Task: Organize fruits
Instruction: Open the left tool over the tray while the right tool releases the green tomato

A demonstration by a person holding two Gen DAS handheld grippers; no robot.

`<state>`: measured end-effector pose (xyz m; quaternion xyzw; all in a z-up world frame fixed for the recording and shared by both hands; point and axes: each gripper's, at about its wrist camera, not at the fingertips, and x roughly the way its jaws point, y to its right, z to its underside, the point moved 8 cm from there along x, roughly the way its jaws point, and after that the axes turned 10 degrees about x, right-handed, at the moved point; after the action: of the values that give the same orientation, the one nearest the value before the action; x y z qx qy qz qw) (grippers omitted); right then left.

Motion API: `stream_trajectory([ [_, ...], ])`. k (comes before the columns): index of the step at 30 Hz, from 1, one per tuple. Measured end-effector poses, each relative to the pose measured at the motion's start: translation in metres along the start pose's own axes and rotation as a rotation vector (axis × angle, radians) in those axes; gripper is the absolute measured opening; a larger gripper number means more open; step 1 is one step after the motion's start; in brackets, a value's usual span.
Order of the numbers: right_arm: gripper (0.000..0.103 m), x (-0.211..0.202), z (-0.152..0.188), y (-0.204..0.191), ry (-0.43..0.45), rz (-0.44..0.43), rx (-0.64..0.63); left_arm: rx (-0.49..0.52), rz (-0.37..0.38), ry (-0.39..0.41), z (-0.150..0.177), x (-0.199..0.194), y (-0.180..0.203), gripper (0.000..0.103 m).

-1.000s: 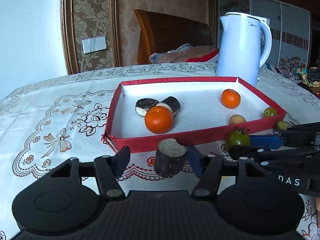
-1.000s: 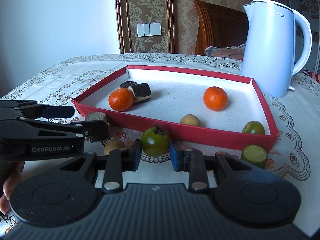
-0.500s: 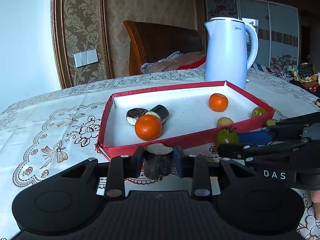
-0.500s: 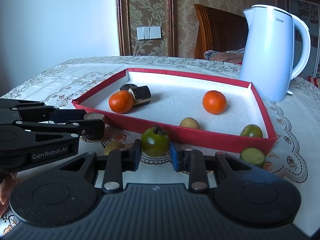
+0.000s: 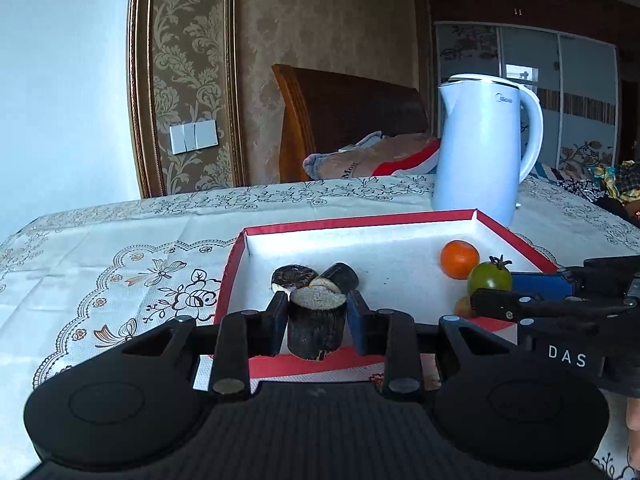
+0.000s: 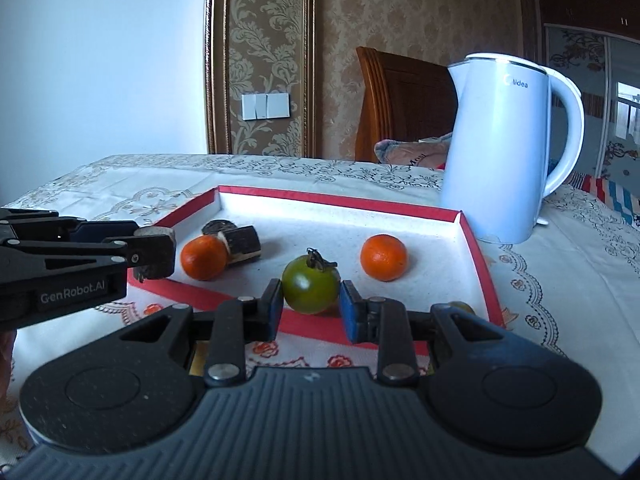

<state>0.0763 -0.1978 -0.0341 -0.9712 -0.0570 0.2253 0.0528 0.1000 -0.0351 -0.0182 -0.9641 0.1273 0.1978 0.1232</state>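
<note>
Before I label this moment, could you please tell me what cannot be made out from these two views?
- Orange near the dark pieces: hidden in the left wrist view by the held dark chunk.
- Small yellowish fruit: mostly covered by the right gripper.
- Green fruit at the red tray corner: mostly hidden behind the right gripper's body, right wrist view.
- Table in front of the tray: blocked by both gripper bodies.

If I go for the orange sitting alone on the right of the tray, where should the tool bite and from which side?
Grip the lone orange across its widest middle, one finger each side, coming in from the near rim of the red tray or from above. It is round and stands apart from the other fruit, so any horizontal pair of sides would probably do. Both tools are full now.
</note>
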Motion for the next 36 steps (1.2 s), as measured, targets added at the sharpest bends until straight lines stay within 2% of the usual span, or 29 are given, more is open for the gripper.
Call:
stream_trajectory([
  [4, 0.028, 0.019, -0.006, 0.0, -0.039, 0.004, 0.004, -0.057, -0.001, -0.027, -0.006, 0.02, -0.009, 0.031],
  [14, 0.028, 0.065, -0.01, -0.005, -0.104, 0.028, 0.001, -0.061, -0.08, -0.041, -0.017, 0.058, -0.017, 0.031],
  [22, 0.028, 0.094, -0.016, -0.002, -0.122, 0.07, 0.025, -0.053, -0.127, -0.048, -0.025, 0.083, -0.022, 0.03],
  [36, 0.028, 0.123, -0.027, 0.004, -0.12, 0.105, 0.102, -0.023, -0.199, -0.013, -0.027, 0.089, -0.02, 0.03],
])
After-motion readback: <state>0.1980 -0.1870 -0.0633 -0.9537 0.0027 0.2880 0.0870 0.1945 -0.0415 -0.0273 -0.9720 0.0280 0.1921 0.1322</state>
